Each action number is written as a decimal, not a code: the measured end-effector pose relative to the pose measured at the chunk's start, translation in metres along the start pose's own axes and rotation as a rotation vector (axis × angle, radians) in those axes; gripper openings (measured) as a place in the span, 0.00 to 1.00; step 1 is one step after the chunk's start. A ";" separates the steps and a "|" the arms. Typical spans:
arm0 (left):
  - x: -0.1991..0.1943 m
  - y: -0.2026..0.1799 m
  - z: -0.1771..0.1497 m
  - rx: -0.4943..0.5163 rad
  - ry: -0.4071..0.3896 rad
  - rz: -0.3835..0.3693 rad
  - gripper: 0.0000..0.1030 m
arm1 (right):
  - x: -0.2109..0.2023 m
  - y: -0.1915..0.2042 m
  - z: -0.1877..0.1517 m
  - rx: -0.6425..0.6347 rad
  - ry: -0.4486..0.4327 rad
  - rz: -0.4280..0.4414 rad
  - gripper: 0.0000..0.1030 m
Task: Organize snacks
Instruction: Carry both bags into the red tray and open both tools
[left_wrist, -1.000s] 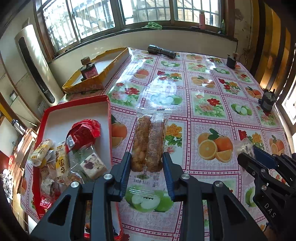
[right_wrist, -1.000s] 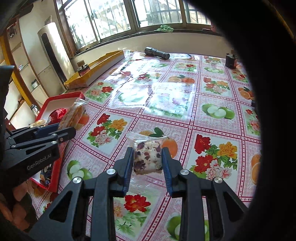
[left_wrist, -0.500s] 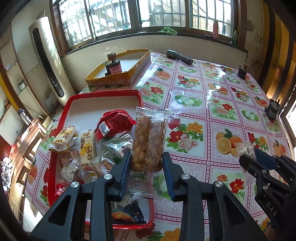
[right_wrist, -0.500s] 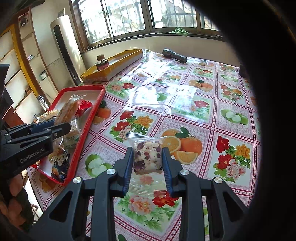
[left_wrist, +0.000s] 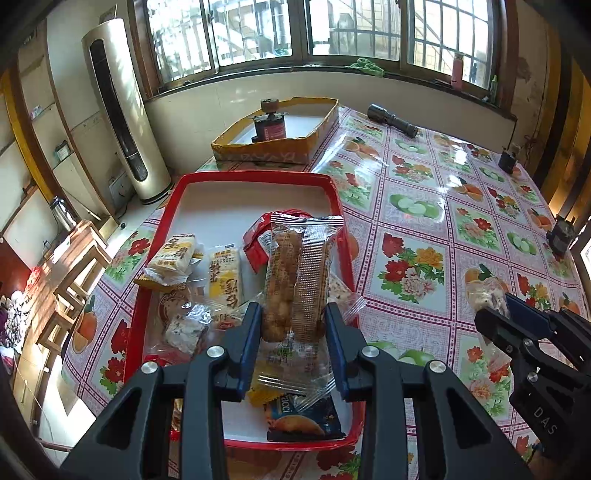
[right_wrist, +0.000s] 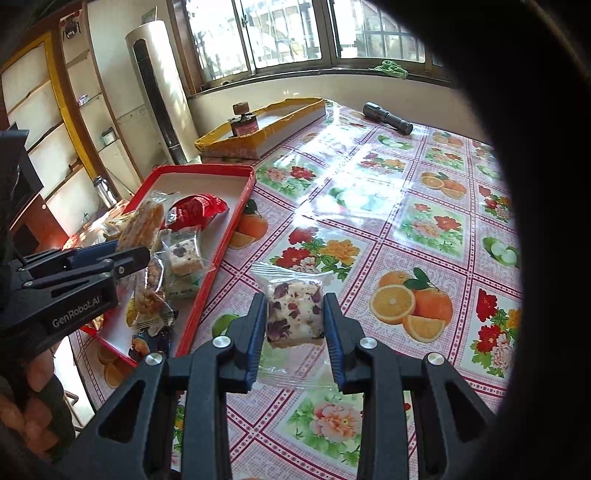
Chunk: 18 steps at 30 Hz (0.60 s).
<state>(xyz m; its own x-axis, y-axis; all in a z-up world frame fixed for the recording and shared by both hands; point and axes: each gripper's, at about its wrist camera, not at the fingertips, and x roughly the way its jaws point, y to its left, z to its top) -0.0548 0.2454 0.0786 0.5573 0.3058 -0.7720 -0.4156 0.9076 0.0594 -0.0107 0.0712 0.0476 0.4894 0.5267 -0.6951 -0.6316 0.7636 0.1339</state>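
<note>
Left claw (left_wrist: 293, 325) carried biscuit pack (left_wrist: 297, 277) over red tray (left_wrist: 162, 236) holding snacks.

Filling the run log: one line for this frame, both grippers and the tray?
left gripper: shut on biscuit pack, over red tray | right gripper: shut on nougat packet, over tablecloth

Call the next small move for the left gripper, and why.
Probably lower and release. The left gripper is shut on the clear-wrapped biscuit pack, which already hangs over the red tray where other snacks lie; the right gripper's nougat is not yet over it.
</note>
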 end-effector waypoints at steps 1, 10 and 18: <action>0.000 0.006 -0.001 -0.011 0.004 -0.002 0.33 | 0.001 0.004 0.002 -0.004 -0.003 0.017 0.32; 0.008 0.058 -0.012 -0.107 0.051 0.018 0.33 | 0.045 0.064 0.038 -0.083 0.001 0.199 0.32; 0.014 0.061 -0.010 -0.103 0.057 -0.005 0.33 | 0.077 0.098 0.061 -0.121 0.025 0.253 0.32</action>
<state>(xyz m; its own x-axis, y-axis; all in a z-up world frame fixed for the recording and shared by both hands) -0.0796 0.3023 0.0645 0.5187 0.2820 -0.8071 -0.4861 0.8739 -0.0071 0.0014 0.2097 0.0498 0.2934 0.6843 -0.6676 -0.7997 0.5583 0.2208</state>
